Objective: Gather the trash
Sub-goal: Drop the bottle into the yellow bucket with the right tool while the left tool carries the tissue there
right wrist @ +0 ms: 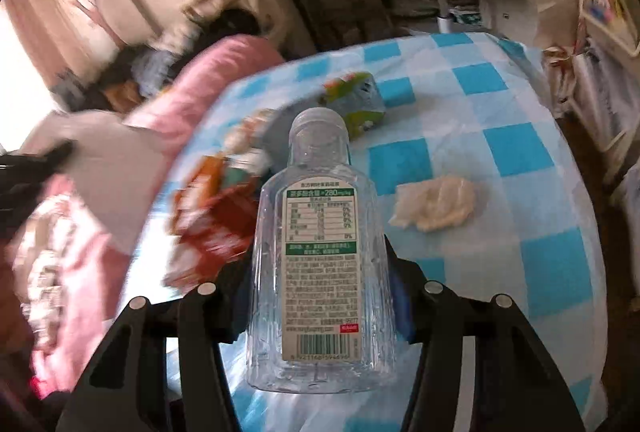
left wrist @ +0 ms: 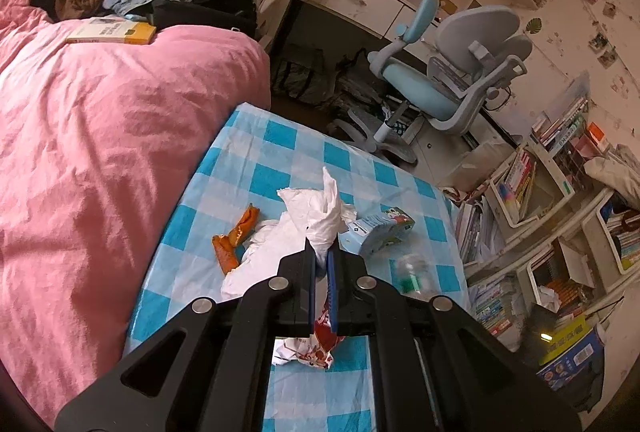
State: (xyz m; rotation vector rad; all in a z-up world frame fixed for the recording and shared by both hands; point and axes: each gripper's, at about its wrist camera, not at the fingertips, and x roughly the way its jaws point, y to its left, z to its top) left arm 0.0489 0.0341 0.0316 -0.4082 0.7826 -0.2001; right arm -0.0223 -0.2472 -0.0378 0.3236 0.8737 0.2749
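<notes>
Two grippers, both loaded: the left gripper (left wrist: 321, 252) has its fingers pinched on a white tissue (left wrist: 326, 212) above the checked table (left wrist: 256, 168), and the right gripper (right wrist: 320, 272) clamps a clear plastic bottle (right wrist: 320, 252), cap pointing away. Around them lies more litter — an orange wrapper (left wrist: 234, 238), a crushed carton (left wrist: 382, 230), a red-and-white packet (left wrist: 316, 344), a crumpled wad (right wrist: 436, 208). A pink bed (left wrist: 100, 152) flanks the table, a blue chair (left wrist: 432, 88) beyond.

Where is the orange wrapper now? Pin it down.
In the left wrist view, the orange wrapper lies on the blue checked tablecloth, left of the white tissue pinched by the left gripper, toward the pink bedding.
</notes>
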